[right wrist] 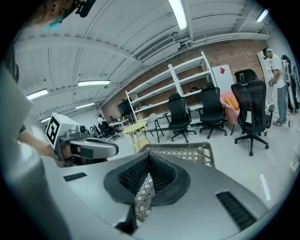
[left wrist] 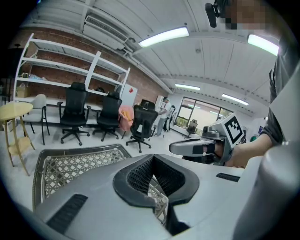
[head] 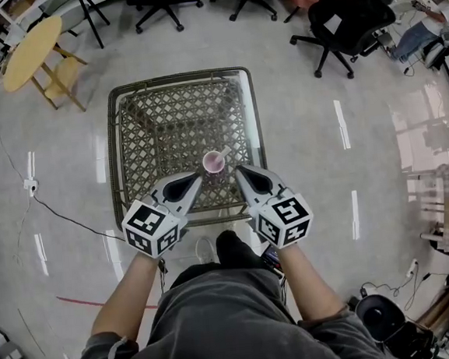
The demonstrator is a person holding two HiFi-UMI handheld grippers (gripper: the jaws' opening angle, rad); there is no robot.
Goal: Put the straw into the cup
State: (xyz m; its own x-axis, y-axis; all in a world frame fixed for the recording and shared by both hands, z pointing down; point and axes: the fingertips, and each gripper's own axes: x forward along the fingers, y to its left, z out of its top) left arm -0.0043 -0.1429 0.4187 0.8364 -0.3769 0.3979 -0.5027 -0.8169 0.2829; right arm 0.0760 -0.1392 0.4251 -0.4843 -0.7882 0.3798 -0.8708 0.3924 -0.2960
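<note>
A pink cup (head: 214,162), a pale straw (head: 224,151) leaning from its rim, stands near the front edge of a glass-topped lattice table (head: 127,136) on a glossy grey floor (head: 323,150), with black office chairs (head: 344,24) and a round yellow table (head: 31,43) beyond. The left gripper (head: 197,179) and right gripper (head: 240,170) flank it, each with jaws pressed together and empty

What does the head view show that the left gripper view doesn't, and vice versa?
Head view only: the pink cup on the table, with what looks like a straw in it, and the left gripper seen from outside. Left gripper view only: wall shelves, ceiling lights, and that gripper's jaws, together and empty. Both: the lattice table, the right gripper and office chairs.
</note>
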